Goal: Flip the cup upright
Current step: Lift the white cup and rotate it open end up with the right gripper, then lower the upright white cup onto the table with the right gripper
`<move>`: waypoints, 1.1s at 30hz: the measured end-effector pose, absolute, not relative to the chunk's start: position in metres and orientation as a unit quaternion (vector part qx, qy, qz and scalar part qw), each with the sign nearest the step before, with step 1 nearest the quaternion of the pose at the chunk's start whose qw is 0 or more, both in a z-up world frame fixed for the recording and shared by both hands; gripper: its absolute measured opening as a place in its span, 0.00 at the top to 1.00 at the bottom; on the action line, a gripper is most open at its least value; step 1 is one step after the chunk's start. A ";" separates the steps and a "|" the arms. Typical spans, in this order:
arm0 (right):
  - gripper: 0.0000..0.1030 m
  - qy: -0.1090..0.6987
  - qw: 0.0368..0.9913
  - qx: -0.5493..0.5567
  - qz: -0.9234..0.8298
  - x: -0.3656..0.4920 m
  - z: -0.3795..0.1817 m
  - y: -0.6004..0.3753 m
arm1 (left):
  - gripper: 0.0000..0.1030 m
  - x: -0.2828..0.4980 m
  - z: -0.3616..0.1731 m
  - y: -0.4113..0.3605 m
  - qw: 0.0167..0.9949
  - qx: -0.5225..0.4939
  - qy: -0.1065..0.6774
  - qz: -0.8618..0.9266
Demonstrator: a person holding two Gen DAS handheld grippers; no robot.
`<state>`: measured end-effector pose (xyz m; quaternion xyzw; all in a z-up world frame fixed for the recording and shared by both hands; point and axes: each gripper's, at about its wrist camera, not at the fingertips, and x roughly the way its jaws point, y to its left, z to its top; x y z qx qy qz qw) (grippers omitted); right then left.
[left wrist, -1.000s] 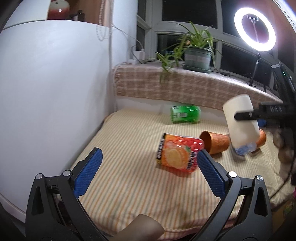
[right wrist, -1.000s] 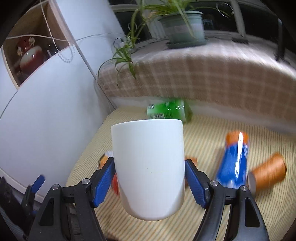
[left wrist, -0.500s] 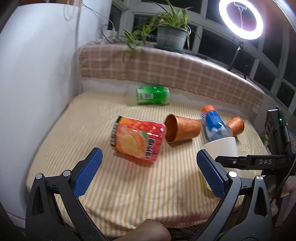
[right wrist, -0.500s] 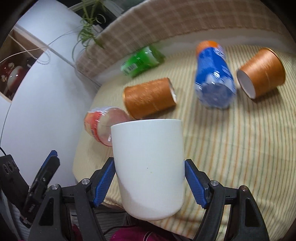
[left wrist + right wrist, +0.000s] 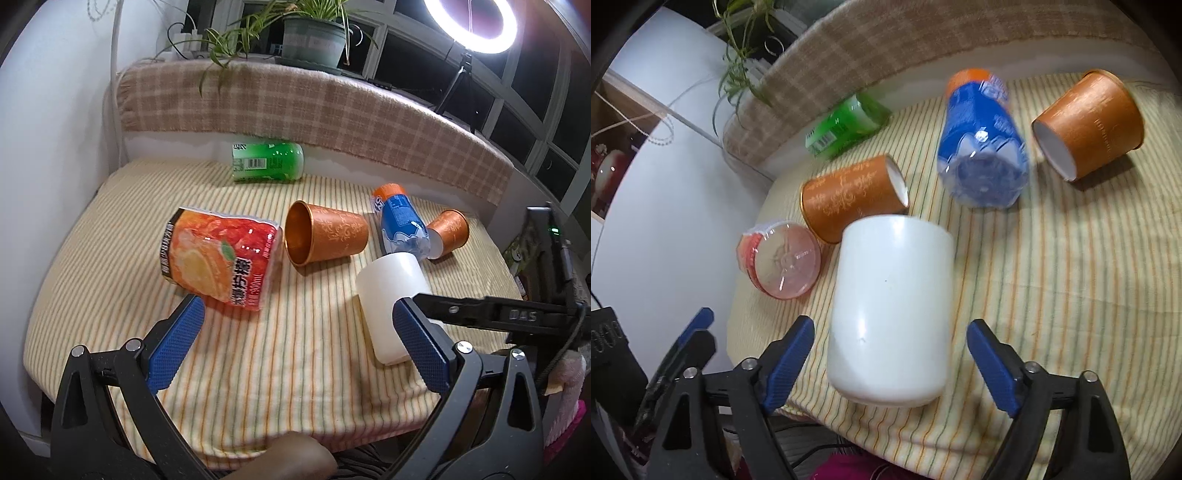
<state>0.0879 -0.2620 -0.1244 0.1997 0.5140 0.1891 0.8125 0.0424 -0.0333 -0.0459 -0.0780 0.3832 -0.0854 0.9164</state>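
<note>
A white cup [image 5: 890, 310] stands on the striped cloth near the table's front edge, tilted slightly. It also shows in the left wrist view [image 5: 391, 295]. My right gripper [image 5: 890, 362] is open, its blue pads apart from the cup's sides. My left gripper [image 5: 295, 347] is open and empty, above the front of the table, left of the cup. Two orange cups lie on their sides: one [image 5: 328, 236] at the middle, one [image 5: 448, 230] at the far right.
An orange-label bottle [image 5: 218, 258] lies left of centre. A green bottle [image 5: 267, 162] lies at the back. A blue bottle [image 5: 400, 218] lies between the orange cups. A plaid-covered ledge [image 5: 314, 107] with a potted plant bounds the back. A white wall is on the left.
My right gripper lowered the white cup to the cloth and opened off it. The left gripper's view shifted closer over the table.
</note>
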 end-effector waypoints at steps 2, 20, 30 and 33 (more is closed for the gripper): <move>0.15 0.501 0.819 0.209 0.187 0.081 -0.118 -0.272 | 0.00 0.047 -0.046 -0.037 0.912 -0.086 0.389 -0.097; 0.13 0.433 0.853 0.285 0.070 0.014 -0.117 -0.391 | 0.08 0.111 -0.074 -0.109 0.837 -0.151 0.493 -0.185; 0.13 0.428 0.854 0.291 0.059 0.009 -0.119 -0.406 | 0.14 0.137 -0.100 -0.108 0.807 -0.178 0.534 -0.178; 0.13 0.429 0.853 0.292 0.058 0.010 -0.120 -0.406 | 0.15 0.141 -0.106 -0.109 0.800 -0.180 0.542 -0.181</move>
